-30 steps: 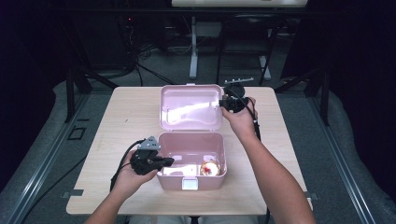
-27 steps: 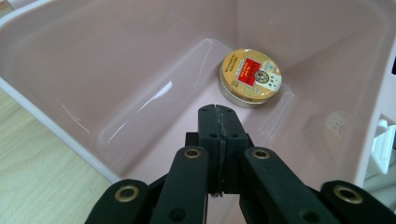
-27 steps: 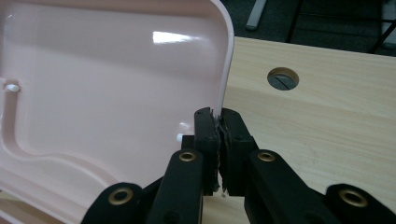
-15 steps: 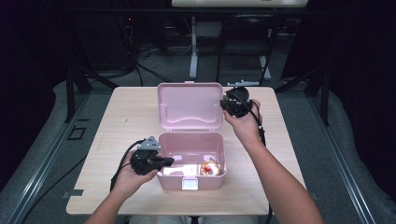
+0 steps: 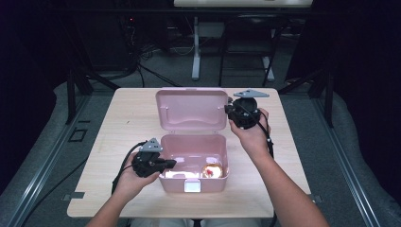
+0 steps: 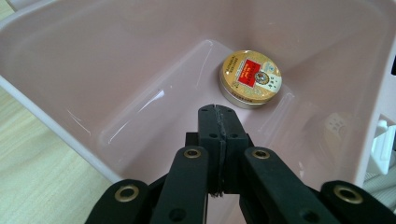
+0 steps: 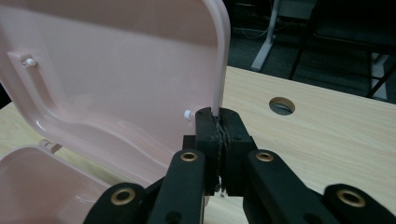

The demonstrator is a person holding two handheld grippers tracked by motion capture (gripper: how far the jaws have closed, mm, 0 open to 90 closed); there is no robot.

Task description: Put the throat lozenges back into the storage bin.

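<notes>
While my right claw (image 7: 219,122) pinched the lid (image 7: 116,84) edge, closed tight on it, I swung it down gently over the box (image 5: 194,163), my left claw (image 6: 218,122) shut and empty.

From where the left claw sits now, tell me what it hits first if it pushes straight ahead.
The left claw, shut, points down into the pink box. Straight ahead lies the bare box floor just short of the round tin; it would likely meet the floor first, though depth is hard to judge.

Right hand-held gripper (image 5: 230,109) apparently grips the lid (image 5: 191,109).
</notes>
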